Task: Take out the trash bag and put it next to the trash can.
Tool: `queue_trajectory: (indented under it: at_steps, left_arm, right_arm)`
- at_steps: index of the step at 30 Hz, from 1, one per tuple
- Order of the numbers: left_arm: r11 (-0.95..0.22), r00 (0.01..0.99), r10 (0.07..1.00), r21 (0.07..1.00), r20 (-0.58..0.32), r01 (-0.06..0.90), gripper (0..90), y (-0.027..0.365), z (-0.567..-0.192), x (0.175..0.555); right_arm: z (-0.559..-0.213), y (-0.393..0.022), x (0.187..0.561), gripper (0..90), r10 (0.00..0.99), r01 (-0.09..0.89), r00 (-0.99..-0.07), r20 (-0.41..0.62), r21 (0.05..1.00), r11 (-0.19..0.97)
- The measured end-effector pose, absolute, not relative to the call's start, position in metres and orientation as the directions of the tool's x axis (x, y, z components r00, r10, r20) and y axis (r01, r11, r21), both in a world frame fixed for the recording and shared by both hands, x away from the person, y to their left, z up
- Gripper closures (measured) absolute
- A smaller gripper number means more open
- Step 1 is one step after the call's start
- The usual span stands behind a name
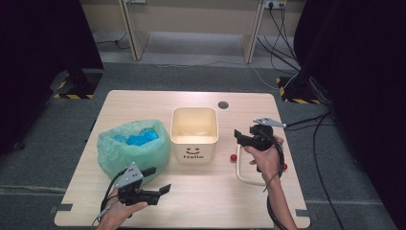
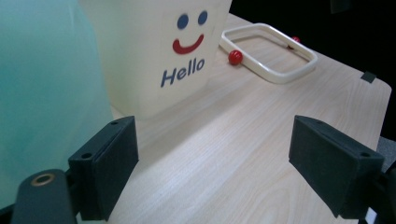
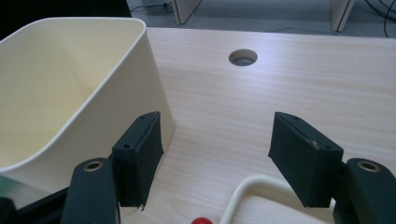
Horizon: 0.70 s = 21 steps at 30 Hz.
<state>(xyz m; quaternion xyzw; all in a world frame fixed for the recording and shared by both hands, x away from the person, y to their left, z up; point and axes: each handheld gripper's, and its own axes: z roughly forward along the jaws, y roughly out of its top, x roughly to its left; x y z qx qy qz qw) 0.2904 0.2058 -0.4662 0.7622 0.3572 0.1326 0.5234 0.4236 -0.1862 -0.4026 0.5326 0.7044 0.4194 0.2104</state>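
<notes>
Nearest the person, the left hand-held gripper (image 1: 155, 179) hovers low over the front of the tabletop (image 1: 215, 206), jaws spread wide with nothing between them, aimed past the green plastic bag (image 1: 134, 148) toward the cream bin (image 1: 195, 132) with the "Hello" smiley face. The bag bulges just beside the bin's left wall, with blue items visible in its open top. To the right, the right hand-held gripper (image 1: 238, 136) is also released and empty, poised just off the bin's right side, above the near end of the cream rectangular frame (image 1: 246, 172) that lies flat on the tabletop. A small red ball (image 1: 233, 157) rests between bin and frame; another red ball (image 1: 285, 166) sits at the frame's far side. Likely risks: the right jaws descending could nudge the ball so it rolls off, or clip the bin's rim and shove it; the left could snag the loose bag film.
</notes>
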Motion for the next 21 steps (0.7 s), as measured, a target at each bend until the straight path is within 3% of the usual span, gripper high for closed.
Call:
queue_trajectory:
  at_steps: [21]
  left_arm:
    - [-0.280,0.721,0.684,0.874,-0.108,0.396,15.2,0.202,-0.496,0.286]
  right_arm:
    - [-0.445,-0.221,0.409,29.4,0.958,0.599,-0.234,0.167,0.801,0.006]
